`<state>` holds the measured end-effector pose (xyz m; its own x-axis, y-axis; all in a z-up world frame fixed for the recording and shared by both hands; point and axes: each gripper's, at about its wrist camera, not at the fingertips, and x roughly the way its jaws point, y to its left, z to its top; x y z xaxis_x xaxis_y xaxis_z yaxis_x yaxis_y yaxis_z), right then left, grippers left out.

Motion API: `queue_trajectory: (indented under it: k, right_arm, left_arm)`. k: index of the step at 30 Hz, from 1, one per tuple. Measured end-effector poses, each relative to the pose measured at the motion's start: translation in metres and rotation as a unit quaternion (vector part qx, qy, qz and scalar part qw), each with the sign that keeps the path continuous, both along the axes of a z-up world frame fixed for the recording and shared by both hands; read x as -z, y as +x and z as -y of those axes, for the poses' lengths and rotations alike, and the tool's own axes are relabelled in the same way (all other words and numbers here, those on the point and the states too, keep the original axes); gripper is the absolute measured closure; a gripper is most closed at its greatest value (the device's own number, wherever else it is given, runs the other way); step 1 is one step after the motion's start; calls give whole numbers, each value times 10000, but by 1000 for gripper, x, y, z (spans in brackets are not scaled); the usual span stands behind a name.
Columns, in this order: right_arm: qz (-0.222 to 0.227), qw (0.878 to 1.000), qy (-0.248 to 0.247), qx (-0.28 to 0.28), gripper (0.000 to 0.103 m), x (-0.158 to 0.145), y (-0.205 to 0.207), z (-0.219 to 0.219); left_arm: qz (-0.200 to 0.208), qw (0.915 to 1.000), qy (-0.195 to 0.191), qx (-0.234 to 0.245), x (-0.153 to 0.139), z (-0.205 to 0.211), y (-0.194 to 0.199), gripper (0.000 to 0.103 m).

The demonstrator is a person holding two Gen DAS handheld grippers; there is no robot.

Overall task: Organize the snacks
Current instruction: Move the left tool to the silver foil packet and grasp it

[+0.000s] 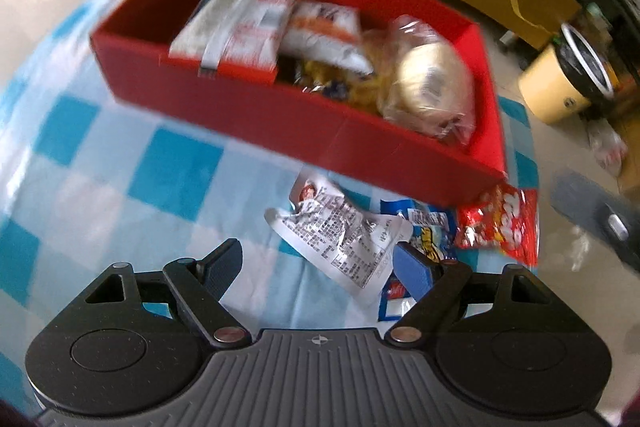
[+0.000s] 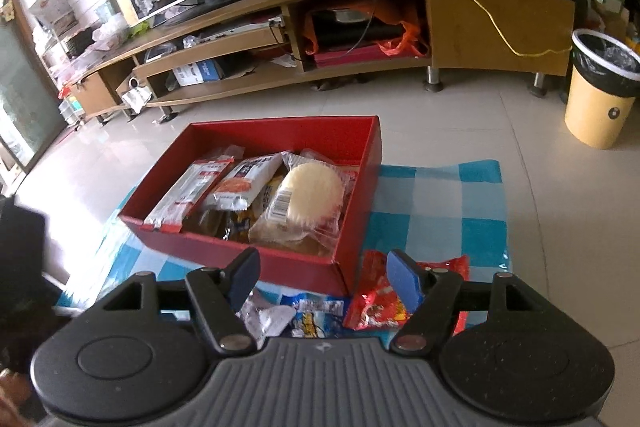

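Both tongs stand spread and empty: the left tongs (image 1: pixel 318 263) hang over a crumpled white packet (image 1: pixel 340 239) on the blue checked cloth (image 1: pixel 120 163), the right tongs (image 2: pixel 324 277) above a red snack bag (image 2: pixel 380 303) just beside the red box (image 2: pixel 280 263) of snacks.

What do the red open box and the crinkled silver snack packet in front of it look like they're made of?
Red open box: likely matte cardboard, with thin flat walls and folded corner seams. Crinkled silver snack packet: likely metallised plastic film, shiny, creased, with printed text.
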<state>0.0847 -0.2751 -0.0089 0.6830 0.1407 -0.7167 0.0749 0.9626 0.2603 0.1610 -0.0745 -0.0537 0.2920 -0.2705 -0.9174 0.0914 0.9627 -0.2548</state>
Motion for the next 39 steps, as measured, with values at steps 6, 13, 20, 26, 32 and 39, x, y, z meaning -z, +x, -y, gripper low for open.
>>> queue_trajectory:
  k: [6,13,20,26,32,39]
  right_arm:
    - [95,9999,111,-29,33,-4,-11,17]
    - [295,9986,445,29,33,-15,-21,37]
    - [378,9976,583,25,31,-24,-32,48]
    - [410,9974,595,-64,30,-27,-33,43]
    - [106,9984,465,-293,30,-11,-25,28]
    - [-169,9987,342,-324,30,5,-17,27]
  left_arm:
    - [-364,9923,-267,-1156,19,9,9,10]
    - [-91,9868,697,-1456,23,50,9,8]
    - [-23,9864,1441,-791,28,35,-23,14]
    - [-199,9896,1244,-701,22,-8,-45,26]
    - [105,9916,1192,-484,20,6,-28,16]
    - [312,9884,1442,363,29,31,-17,28]
